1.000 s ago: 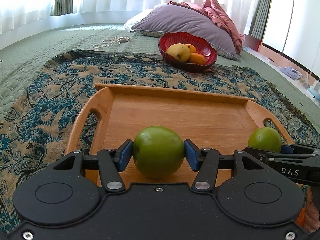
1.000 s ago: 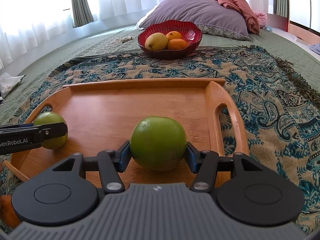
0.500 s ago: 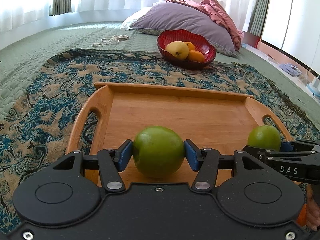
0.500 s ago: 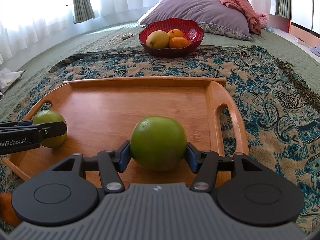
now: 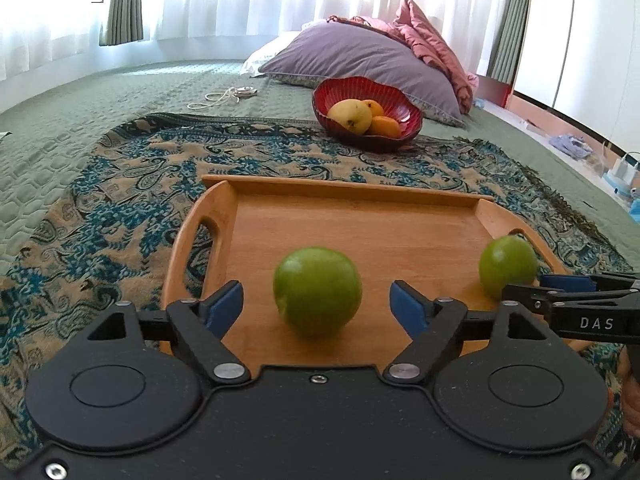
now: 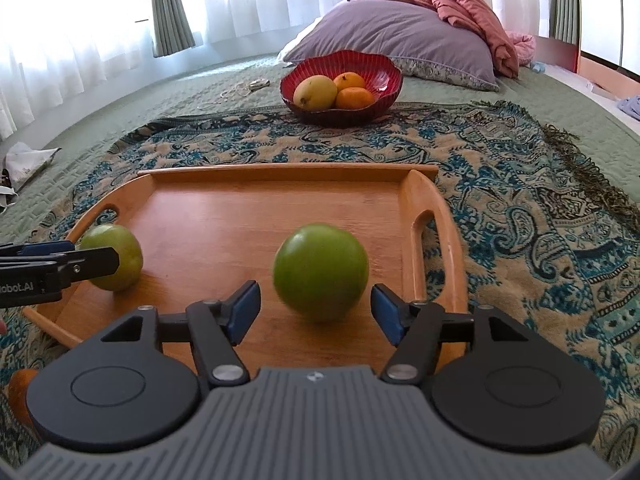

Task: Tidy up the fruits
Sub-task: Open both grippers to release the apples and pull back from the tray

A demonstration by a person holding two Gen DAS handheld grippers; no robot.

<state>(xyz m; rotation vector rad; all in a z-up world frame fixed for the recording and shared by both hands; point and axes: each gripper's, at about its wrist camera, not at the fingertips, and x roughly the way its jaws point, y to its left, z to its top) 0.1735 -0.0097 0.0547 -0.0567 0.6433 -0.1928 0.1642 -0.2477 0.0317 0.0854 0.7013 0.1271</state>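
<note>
Two green fruits rest on a wooden tray (image 5: 360, 224) on a patterned rug. My left gripper (image 5: 317, 308) is open, its blue pads apart on either side of one green fruit (image 5: 318, 291). My right gripper (image 6: 316, 312) is open around the other green fruit (image 6: 321, 271). Each view shows the other fruit to the side: in the left wrist view (image 5: 507, 266), in the right wrist view (image 6: 114, 256), beside the other gripper's fingers. The tray also shows in the right wrist view (image 6: 412, 208).
A red bowl (image 5: 332, 98) holding a yellow fruit and oranges stands on the rug behind the tray, also in the right wrist view (image 6: 390, 76). A purple pillow (image 5: 360, 56) and pink blanket lie behind it. A cord (image 5: 224, 96) lies at far left.
Both grippers have opened and let go of their green fruits, which now rest on the tray. Both grippers have drawn back a little.
</note>
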